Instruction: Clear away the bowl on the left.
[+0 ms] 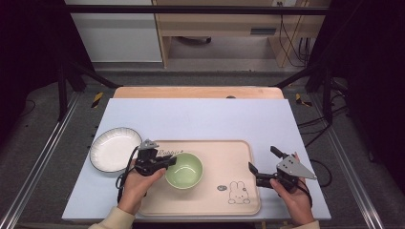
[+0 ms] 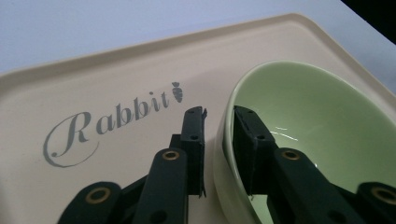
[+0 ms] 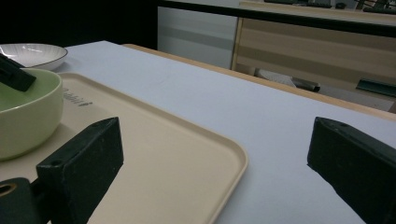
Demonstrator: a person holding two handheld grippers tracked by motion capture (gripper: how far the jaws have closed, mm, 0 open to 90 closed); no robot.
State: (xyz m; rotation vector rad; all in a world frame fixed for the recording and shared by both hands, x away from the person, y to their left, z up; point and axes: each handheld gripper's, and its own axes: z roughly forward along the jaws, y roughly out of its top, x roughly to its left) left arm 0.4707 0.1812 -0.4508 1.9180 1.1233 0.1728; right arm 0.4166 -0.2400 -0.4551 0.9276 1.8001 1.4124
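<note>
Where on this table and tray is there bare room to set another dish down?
Free: the tray floor right of the green bowl, above the rabbit print; the white mat between tray and far table edge. Crowded: the left side, where the white plate, left gripper and bowl cluster.

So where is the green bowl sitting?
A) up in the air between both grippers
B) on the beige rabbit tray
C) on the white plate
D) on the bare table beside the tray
B: the green bowl rests on the beige rabbit tray, with the left gripper at its rim, while the white plate lies empty on the table off the tray's left side.
</note>
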